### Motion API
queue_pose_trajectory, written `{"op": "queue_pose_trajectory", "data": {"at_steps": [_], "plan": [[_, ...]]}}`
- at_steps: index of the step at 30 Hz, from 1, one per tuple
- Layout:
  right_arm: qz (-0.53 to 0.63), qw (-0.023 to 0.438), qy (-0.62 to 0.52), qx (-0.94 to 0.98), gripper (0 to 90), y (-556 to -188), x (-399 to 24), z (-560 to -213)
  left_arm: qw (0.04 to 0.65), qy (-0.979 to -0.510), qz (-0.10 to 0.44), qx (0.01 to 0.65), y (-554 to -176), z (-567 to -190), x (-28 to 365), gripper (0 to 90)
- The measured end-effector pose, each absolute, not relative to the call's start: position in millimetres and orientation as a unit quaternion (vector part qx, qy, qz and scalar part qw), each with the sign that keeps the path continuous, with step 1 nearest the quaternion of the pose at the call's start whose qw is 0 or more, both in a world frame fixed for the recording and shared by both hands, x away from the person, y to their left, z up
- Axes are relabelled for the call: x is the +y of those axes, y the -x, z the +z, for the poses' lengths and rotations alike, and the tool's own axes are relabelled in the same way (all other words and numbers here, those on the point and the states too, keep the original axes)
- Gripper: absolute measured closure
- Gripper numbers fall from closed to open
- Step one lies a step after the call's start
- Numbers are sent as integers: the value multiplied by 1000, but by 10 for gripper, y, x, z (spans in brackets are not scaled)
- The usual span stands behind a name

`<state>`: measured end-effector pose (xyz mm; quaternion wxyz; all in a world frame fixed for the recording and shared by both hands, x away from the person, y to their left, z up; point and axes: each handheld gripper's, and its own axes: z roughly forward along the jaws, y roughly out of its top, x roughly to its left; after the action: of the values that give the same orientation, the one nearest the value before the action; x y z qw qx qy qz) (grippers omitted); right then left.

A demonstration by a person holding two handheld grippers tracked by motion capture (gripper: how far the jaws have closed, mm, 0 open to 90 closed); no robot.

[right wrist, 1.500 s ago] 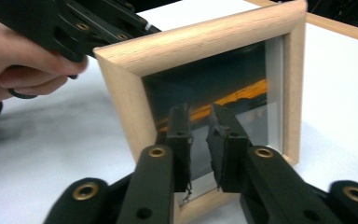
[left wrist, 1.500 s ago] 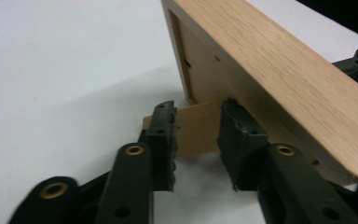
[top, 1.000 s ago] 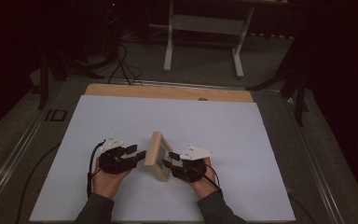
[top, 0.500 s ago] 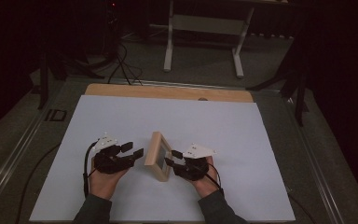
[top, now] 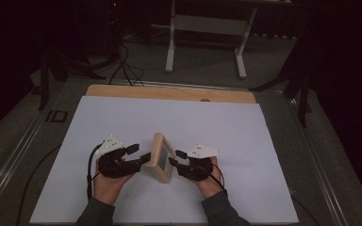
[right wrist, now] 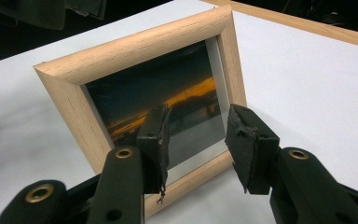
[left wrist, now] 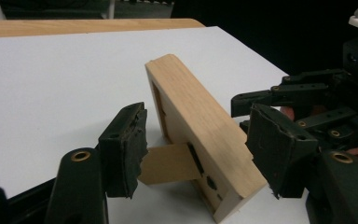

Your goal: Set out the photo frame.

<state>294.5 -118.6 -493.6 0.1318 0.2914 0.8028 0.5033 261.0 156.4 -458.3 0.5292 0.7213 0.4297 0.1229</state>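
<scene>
The white table [top: 122, 122] carries the wooden picture frame [top: 162, 157] standing at its 6 o'clock, stand [left wrist: 168, 163] unfolded. Your left gripper [top: 139, 155] has just been opening, nothing pinched; your right gripper [top: 175, 157] is spread, pads apart from the glass. Next, I think, withdraw both slowly.

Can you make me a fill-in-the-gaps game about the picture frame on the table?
1. The frame is made of pale ____.
2. It stands on a ____ sheet that covers the table.
3. A flat stand props up the frame at its ____.
4. The left gripper has just been opening its jaws, and they stand ____ of the frame.

Missing words: wood; white; back; clear
</scene>
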Motion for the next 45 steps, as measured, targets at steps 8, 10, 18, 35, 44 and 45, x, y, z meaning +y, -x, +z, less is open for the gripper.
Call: {"op": "queue_pose_trajectory", "data": {"at_steps": [8, 10, 18, 35, 44, 45], "plan": [[504, 133, -295, 801, 580, -2952, -1202, -4931, 525, -724, 122, 430, -2582, -4585, 1487, 322], [505, 133, -296, 800, 578, -2954, -1207, -4928, 522, -727, 119, 430, -2578, -4598, 1463, 313], [506, 134, -300, 798, 576, -2962, -1228, -4922, 516, -736, 116, 422, -2561, -4627, 1375, 277], [506, 139, -298, 798, 574, -2957, -1227, -4916, 486, -756, 112, 425, -2557, -4734, 1244, 325], [504, 142, -295, 799, 572, -2949, -1222, -4910, 480, -759, 106, 427, -2565, -4754, 1240, 386], [504, 142, -294, 799, 571, -2949, -1223, -4909, 480, -760, 105, 427, -2564, -4754, 1238, 392]]}}
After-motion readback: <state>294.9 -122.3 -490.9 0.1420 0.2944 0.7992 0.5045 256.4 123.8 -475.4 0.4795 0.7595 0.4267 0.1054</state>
